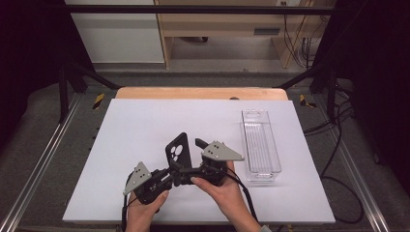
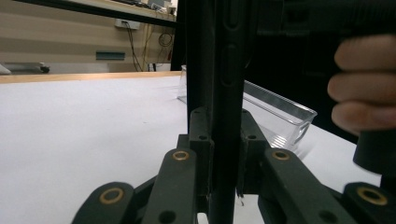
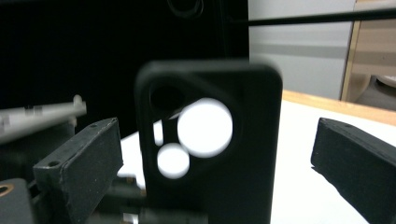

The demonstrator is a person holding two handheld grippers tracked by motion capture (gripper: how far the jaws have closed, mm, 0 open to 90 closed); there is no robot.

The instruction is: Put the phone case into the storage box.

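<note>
Phone case (image 1: pixel 177 150) — black, with a camera cutout showing round openings — stands upright above the white tabletop (image 1: pixel 145 125), held off the surface near the front edge, a little left of its middle. Left gripper (image 1: pixel 170 175) clamps the case at its lower end; in the left gripper view the two black jaws press flat on either side of the case's thin edge (image 2: pixel 224 93), with the side-button ridges running up above the grip. Case rises vertically from between them.

Right gripper (image 1: pixel 198 157) sits just right of the case, its grey three-cornered plate (image 1: pixel 221 151) tilted toward the tray side. In the right gripper view its jaws stand wide apart, one on each side of the case's back face (image 3: pixel 210 140), neither touching it — open, holding nothing. White tabletop shows through the cutout holes.

Both hands come in from the front edge: left hand (image 1: pixel 145 208) under its gripper, right hand (image 1: pixel 220 191) wrapped around its gripper's body. Fingers of the right hand (image 2: pixel 364 88) show at the edge of the left gripper view.

Clear plastic tray (image 1: pixel 260 145) lies lengthwise near the right edge of the tabletop, well apart from the case, long side running front to back.
</note>
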